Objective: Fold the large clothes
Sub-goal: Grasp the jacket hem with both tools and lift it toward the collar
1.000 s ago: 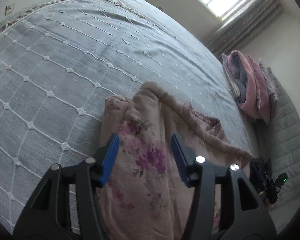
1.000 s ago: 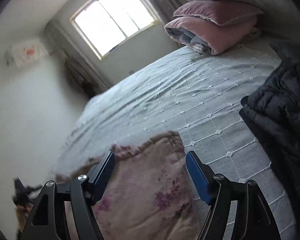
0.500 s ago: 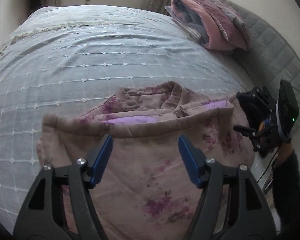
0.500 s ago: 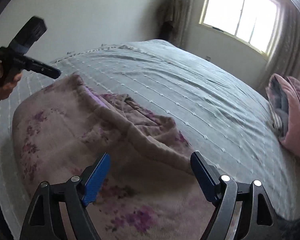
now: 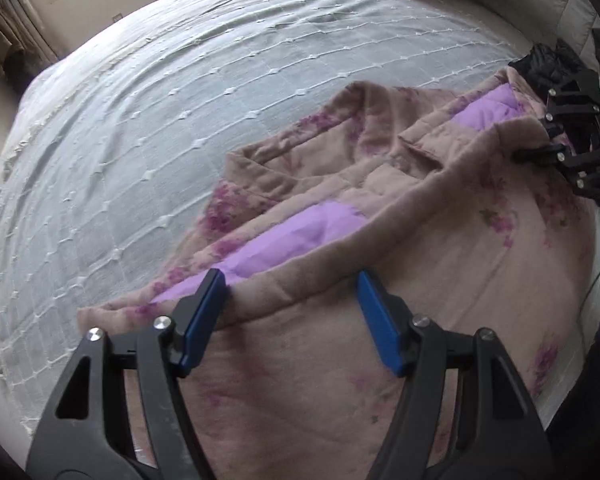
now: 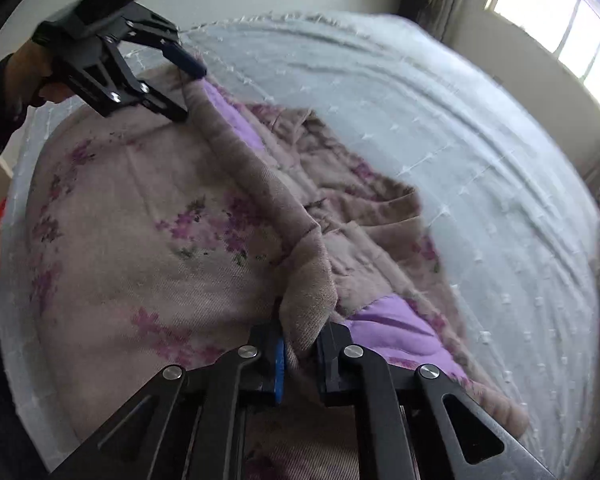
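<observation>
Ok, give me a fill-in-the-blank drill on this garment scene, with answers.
1. The right gripper is shut on the folded ____ of the floral garment.
2. The left gripper is ____, straddling that same edge.
3. The garment's exposed lining is ____.
4. The garment lies on a ____.

Answers: edge; open; purple; bed

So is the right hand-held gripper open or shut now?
Shut: the right hand-held gripper pinches the brown edge of the floral garment between its pads.
</observation>
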`<state>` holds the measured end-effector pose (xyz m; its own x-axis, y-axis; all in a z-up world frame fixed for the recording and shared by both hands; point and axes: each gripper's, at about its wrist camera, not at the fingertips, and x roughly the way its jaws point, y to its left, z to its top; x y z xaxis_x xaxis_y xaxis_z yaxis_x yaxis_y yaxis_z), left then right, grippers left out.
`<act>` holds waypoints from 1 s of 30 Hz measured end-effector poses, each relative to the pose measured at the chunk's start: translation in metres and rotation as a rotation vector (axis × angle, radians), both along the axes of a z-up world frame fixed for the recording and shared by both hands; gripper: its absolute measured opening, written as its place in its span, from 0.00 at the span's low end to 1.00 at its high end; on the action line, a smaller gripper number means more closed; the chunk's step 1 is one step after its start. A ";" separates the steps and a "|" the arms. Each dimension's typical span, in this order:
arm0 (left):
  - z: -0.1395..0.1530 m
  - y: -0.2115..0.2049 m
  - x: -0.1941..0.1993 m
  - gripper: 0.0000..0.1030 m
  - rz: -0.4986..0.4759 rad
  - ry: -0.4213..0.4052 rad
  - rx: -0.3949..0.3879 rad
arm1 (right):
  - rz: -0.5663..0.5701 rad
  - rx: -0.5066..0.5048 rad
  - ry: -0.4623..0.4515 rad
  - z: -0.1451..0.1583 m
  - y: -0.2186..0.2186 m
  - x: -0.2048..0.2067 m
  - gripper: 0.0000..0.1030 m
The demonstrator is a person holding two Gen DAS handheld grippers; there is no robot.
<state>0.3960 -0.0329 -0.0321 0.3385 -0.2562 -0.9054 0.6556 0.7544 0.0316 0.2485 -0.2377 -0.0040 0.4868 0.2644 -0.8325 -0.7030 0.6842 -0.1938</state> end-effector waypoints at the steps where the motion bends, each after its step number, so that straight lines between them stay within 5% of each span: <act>1: 0.000 -0.005 -0.003 0.67 -0.022 -0.007 -0.018 | -0.021 -0.024 -0.073 0.004 0.001 -0.010 0.10; 5: -0.006 -0.031 -0.013 0.70 -0.063 -0.064 0.005 | -0.106 -0.131 -0.287 0.017 0.019 -0.031 0.09; 6: -0.008 -0.034 -0.008 0.57 -0.032 -0.071 0.021 | -0.138 -0.146 -0.310 0.020 0.023 -0.029 0.08; 7: -0.010 -0.034 -0.002 0.14 0.015 -0.068 0.034 | -0.165 -0.168 -0.336 0.021 0.026 -0.025 0.08; 9: -0.010 -0.024 0.023 0.00 0.216 -0.075 0.097 | -0.224 -0.189 -0.373 0.027 0.031 -0.013 0.08; 11: -0.004 -0.015 0.037 0.00 0.305 -0.136 0.107 | -0.283 -0.182 -0.394 0.034 0.032 0.001 0.08; 13: -0.007 -0.009 0.041 0.00 0.292 -0.048 0.007 | -0.355 -0.128 -0.375 0.039 0.023 0.019 0.08; 17: -0.009 0.016 0.032 0.07 0.342 -0.049 -0.035 | -0.405 -0.195 -0.212 -0.026 0.021 0.058 0.08; 19: -0.008 0.040 0.032 0.39 0.402 -0.018 -0.073 | -0.409 -0.239 -0.162 -0.058 0.029 0.066 0.08; 21: -0.006 0.068 0.027 0.56 0.475 -0.032 -0.102 | -0.413 -0.259 -0.173 -0.068 0.034 0.068 0.09; 24: -0.008 0.110 0.020 0.57 0.553 -0.022 -0.174 | -0.424 -0.174 -0.149 -0.057 0.022 0.063 0.15; 25: -0.010 0.119 0.020 0.57 0.574 -0.007 -0.192 | -0.430 -0.128 -0.143 -0.050 0.014 0.058 0.19; 27: -0.017 0.138 0.017 0.57 0.601 0.021 -0.203 | -0.472 -0.022 -0.143 -0.033 -0.010 0.048 0.47; 30: -0.024 0.157 0.011 0.57 0.606 0.059 -0.240 | -0.558 0.110 -0.195 0.002 -0.057 0.022 0.74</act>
<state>0.4073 0.1237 -0.0561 0.4380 -0.2330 -0.8683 0.1074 0.9725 -0.2068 0.2700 -0.2947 -0.0018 0.7177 0.0049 -0.6963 -0.1909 0.9631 -0.1900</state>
